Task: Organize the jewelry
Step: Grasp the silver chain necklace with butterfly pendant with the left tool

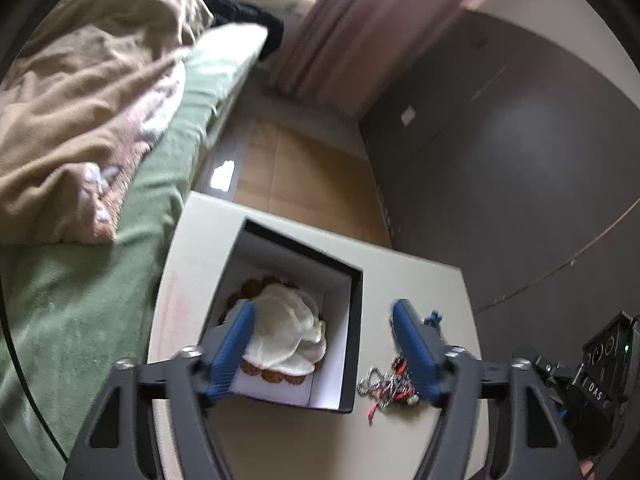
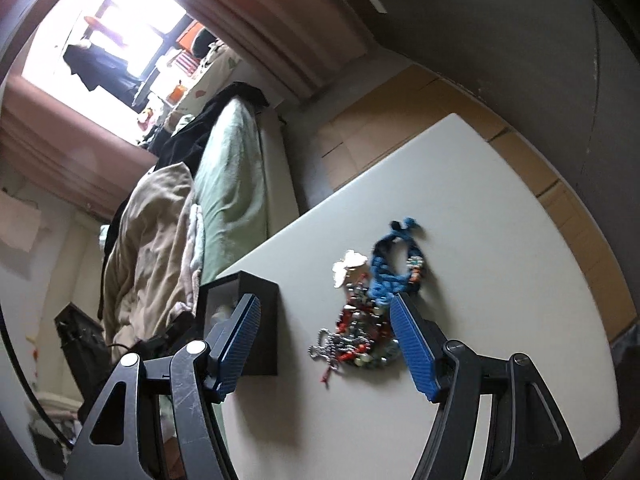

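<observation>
Step in hand: between picks; next calls for closing on one piece of the pile.

Left gripper [image 1: 322, 344]: fingers spread, empty, above black white-lined open box [image 1: 352, 340] holding cream pouch [image 1: 286, 332].

Right gripper [image 2: 324, 344]: spread, empty; tangled chain-and-bead jewelry pile [image 2: 354, 340] between its fingers, blue braided cord necklace [image 2: 386, 276] just beyond, on white table [image 2: 480, 240].

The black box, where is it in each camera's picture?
Left wrist view: the black box sits low in the middle, open, with white cloth inside.
Right wrist view: it stands low on the left, seen from the side.
Shared landmark: the jewelry pile beside it on the table.
</observation>
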`<move>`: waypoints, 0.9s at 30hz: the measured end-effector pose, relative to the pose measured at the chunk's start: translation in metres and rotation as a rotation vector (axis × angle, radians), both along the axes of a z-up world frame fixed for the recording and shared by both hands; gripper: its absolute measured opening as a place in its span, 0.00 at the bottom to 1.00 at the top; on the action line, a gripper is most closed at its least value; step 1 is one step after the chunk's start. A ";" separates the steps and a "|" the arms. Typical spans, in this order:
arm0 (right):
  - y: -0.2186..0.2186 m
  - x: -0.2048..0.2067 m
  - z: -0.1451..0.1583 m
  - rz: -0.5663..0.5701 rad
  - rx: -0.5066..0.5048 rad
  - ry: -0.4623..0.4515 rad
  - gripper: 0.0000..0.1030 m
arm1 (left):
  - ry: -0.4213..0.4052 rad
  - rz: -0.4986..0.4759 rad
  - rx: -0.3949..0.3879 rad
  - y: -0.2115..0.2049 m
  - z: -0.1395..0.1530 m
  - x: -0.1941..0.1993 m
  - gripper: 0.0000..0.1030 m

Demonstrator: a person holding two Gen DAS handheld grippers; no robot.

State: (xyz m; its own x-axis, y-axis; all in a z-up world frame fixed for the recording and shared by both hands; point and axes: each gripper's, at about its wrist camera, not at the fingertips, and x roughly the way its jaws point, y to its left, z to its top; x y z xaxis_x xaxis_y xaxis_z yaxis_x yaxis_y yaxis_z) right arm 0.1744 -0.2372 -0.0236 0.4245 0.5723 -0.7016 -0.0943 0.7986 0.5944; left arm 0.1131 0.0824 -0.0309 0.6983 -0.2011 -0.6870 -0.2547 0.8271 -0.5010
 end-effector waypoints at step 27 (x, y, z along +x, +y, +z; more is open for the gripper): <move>-0.074 -0.009 -0.014 -0.131 -0.037 0.086 0.66 | -0.022 -0.342 0.185 -0.142 -0.014 0.017 0.28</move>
State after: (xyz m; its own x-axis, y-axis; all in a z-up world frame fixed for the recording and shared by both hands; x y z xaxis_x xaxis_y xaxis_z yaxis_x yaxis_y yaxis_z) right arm 0.1651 -0.3114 -0.0380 0.4309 0.4894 -0.7581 0.0622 0.8221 0.5660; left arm 0.1304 -0.0598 -0.0449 0.6275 -0.2992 -0.7189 0.0605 0.9392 -0.3380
